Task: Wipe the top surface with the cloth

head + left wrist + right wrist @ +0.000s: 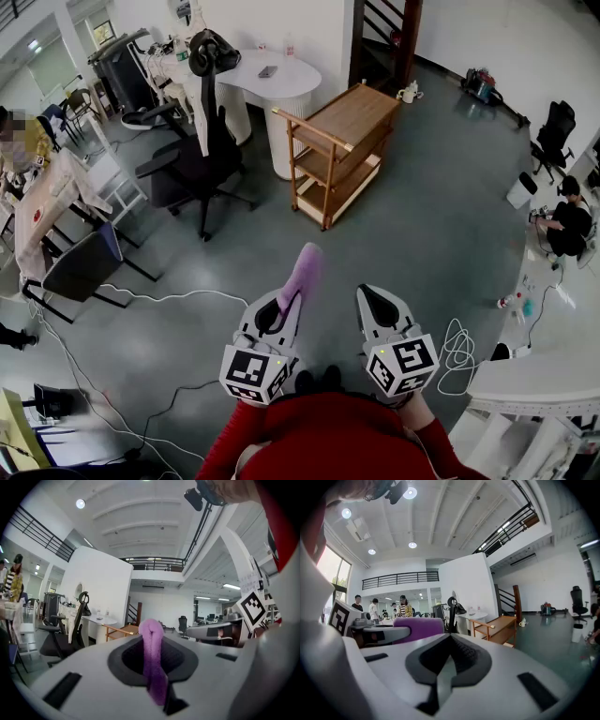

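The grey floor (441, 216) takes up most of the head view. On it stands a wooden cart (352, 117), well apart from both grippers, with a black office chair (192, 164) to its left. The left gripper (281, 309) has its jaws closed on a purple cloth (302, 272), which sticks out past the tips. The right gripper (380, 305) has its jaws pressed together, with nothing between them.

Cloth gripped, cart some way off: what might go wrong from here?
The purple cloth is pinched as a narrow fold in the left gripper, so it may slip out or wipe only a thin stripe. White cables lie on the floor near the person, a possible trip hazard on the walk to the wooden shelf cart.
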`<action>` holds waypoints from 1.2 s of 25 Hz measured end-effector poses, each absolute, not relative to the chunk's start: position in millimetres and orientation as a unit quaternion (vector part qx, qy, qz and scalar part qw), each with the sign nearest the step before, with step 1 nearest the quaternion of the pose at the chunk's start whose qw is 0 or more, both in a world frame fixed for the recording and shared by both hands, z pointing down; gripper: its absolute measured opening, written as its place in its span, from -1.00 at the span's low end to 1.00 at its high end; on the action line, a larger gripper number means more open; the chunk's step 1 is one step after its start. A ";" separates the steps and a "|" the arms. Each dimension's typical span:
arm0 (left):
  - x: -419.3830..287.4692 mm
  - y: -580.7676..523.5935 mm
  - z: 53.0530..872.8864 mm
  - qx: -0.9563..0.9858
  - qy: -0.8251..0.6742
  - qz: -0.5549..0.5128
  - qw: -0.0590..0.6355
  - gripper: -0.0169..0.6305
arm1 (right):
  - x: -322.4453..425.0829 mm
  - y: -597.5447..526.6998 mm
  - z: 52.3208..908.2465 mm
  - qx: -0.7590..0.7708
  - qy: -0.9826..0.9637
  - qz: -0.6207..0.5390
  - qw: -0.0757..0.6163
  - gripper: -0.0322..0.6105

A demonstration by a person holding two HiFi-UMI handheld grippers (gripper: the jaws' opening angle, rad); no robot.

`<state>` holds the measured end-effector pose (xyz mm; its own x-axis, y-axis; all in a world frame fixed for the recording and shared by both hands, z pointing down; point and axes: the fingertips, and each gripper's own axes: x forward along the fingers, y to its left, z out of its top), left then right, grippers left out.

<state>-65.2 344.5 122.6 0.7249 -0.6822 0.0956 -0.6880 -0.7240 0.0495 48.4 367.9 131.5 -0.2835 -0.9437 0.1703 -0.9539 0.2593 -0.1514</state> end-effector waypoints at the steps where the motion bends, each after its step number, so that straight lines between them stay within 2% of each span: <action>1: -64.9 343.8 122.4 0.928 -0.369 0.036 0.041 -0.80 | 48.8 367.0 131.6 0.598 -0.793 0.113 0.022 -0.89; 30: -50.7 291.2 132.7 0.911 -0.406 0.052 0.044 -0.80 | 78.2 321.0 141.9 0.592 -0.793 0.141 0.025 -0.89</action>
